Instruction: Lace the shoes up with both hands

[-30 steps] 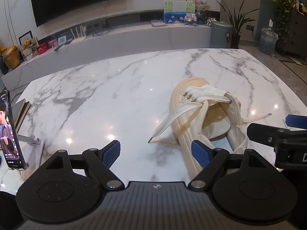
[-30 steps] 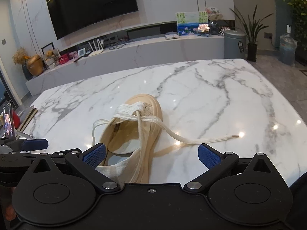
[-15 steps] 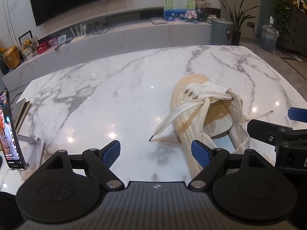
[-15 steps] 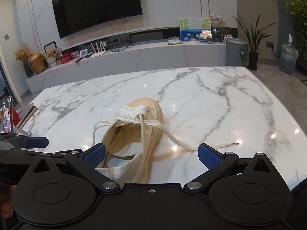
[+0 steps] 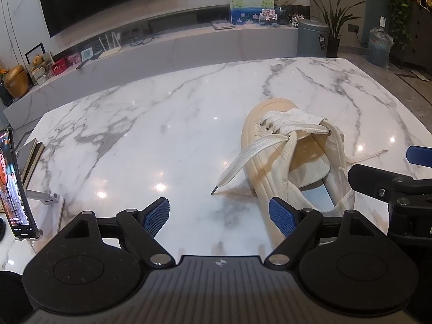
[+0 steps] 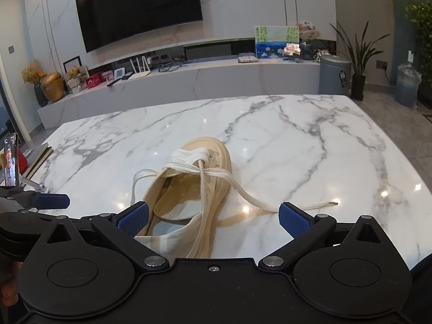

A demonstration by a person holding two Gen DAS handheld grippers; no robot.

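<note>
Both wrist cameras sit low, near the tabletop (image 5: 162, 124), facing the television wall; both views share the shoe (image 6: 194, 189).

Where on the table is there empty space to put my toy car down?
The marble table is bare beyond the shoe's toe toward the far edge, and wide open between the shoe and the phone on its stand. It is crowded near the shoe: loose lace ends trail out on both sides, and both open grippers hover at its heel.

White marble table (image 5: 151, 145) carries cream shoe (image 5: 286, 167), phone stand (image 5: 46, 198).
</note>
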